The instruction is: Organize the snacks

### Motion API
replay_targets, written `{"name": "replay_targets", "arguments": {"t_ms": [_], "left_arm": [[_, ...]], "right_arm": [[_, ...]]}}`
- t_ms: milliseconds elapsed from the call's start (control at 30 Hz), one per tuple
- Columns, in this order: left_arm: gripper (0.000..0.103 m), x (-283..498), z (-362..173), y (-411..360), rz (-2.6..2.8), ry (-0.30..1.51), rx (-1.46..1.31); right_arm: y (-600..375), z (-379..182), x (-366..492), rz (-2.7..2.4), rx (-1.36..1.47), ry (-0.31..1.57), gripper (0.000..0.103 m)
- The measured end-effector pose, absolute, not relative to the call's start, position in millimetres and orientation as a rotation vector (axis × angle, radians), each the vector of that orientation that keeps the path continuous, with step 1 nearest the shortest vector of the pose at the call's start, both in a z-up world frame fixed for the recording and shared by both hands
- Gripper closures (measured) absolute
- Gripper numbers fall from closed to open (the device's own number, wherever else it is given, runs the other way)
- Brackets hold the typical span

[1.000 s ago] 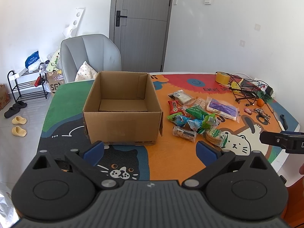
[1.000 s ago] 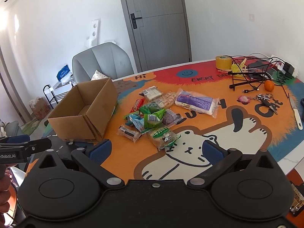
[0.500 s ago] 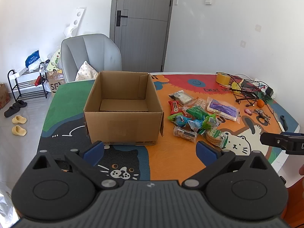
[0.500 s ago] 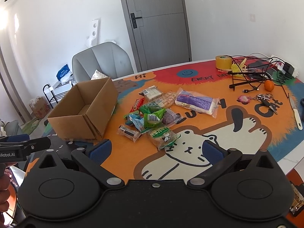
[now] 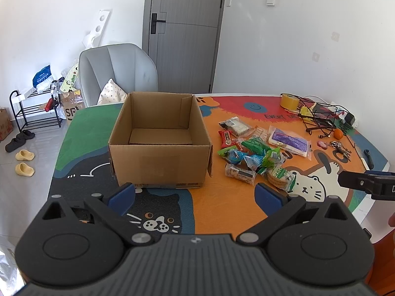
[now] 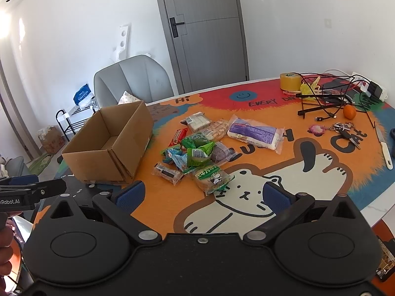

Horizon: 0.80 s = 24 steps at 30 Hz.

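Claws [image 5: 195, 194] apart, bare box [image 5: 160, 148].

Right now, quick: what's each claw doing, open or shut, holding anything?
Left claw: open, holding nothing, aimed at the box.
Right claw: open, holding nothing, aimed at the snacks.

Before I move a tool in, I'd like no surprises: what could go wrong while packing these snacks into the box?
1. The snacks lie overlapped in a heap; closing on one may drag or scatter its neighbours.
2. The knife and keys lie on the mat to the right; a wide sweep could knock them.
3. The cardboard box looks empty, so probably light; bumping its wall might slide it.
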<state>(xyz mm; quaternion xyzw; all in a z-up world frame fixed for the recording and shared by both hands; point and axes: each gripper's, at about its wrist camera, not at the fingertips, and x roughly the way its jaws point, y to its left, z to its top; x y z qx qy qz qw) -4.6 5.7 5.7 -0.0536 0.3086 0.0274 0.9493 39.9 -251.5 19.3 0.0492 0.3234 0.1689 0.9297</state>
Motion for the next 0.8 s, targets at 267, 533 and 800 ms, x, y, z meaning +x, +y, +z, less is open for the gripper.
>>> {"name": "replay_targets", "arguments": {"t_ms": [267, 533, 800], "left_arm": [[0.001, -4.6, 4.5, 4.1, 0.051, 0.63, -0.106], [0.001, -1.1, 3.3, 3.0, 0.055, 0.64, -0.103], [0.001, 11.9, -1.4, -4.5, 0.033, 0.657, -0.07]], "right_arm": [[-250.5, 18.7, 40.0, 0.35, 0.094, 0.664, 0.0], [-248.8, 15.2, 41.7, 0.354, 0.088, 0.671, 0.0], [-248.3, 10.2, 52.4, 0.364, 0.071, 0.665, 0.0]]}}
